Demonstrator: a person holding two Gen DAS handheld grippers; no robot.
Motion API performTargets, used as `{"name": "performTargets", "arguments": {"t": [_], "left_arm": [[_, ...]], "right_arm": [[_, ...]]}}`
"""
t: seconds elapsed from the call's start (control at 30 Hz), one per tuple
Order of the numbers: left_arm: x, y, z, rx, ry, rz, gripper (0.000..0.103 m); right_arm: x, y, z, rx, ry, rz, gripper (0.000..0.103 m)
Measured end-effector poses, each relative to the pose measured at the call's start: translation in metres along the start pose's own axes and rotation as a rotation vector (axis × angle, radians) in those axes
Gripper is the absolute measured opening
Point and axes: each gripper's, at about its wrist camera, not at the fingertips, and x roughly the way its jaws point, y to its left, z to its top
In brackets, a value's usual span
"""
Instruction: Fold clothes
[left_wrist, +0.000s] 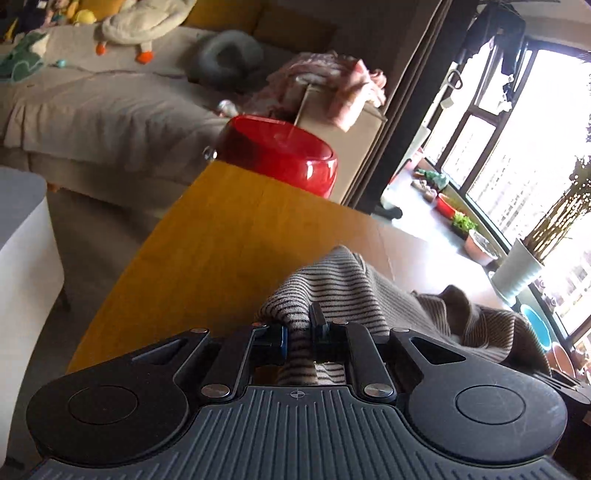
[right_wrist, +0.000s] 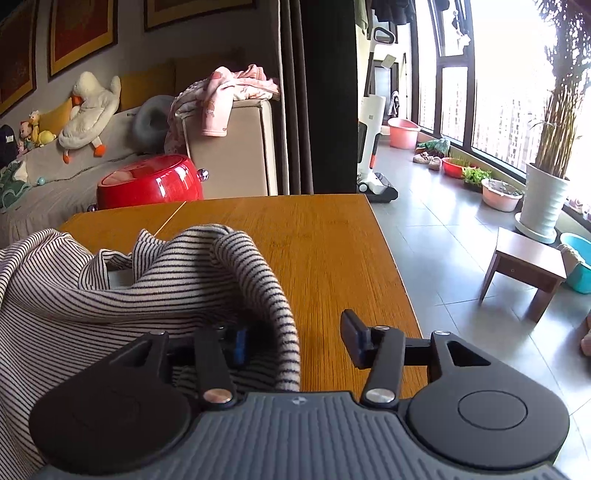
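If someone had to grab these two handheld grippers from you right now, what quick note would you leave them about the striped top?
Left gripper: shut on a bunched fold of the striped top.
Right gripper: open; a rolled edge of the top lies between its fingers, against the left one, but is not pinched.
The top sits crumpled on the wooden table, near its front edge.
Done: one hold taken. No neat fold shows yet.
Left: probably take a second hold with the right gripper, spread the top flat, then fold it.
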Motion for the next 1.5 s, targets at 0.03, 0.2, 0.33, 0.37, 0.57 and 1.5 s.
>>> {"name": "performTargets", "arguments": {"t": [0.03, 0.2, 0.33, 0.37, 0.57, 1.5], "left_arm": [[0.002, 0.006, -0.003, -0.021, 0.017, -0.01, 0.015], [-0.006, 0.029, 0.001, -0.099, 0.075, -0.108, 0.028], [-0.016, 0.029, 0.004, -0.076, 0.114, -0.161, 0.07], [-0.017, 0.027, 0.004, -0.06, 0.122, -0.168, 0.083], [-0.024, 0.011, 0.0, 0.017, 0.118, -0.167, 0.094], [0.033, -0.059, 0.01, 0.303, 0.045, -0.098, 0.072]], "right_arm": [[0.0, 0.004, 0.002, -0.042, 0.0, -0.019, 0.051], [0.0, 0.029, 0.018, -0.287, -0.003, -0.118, 0.062], [-0.001, 0.045, 0.039, -0.357, 0.004, -0.17, 0.071], [-0.002, 0.047, 0.044, -0.348, 0.006, -0.168, 0.073], [-0.022, 0.061, 0.067, -0.195, 0.002, -0.051, 0.078], [-0.023, 0.099, 0.087, -0.153, -0.042, 0.295, 0.044]]}}
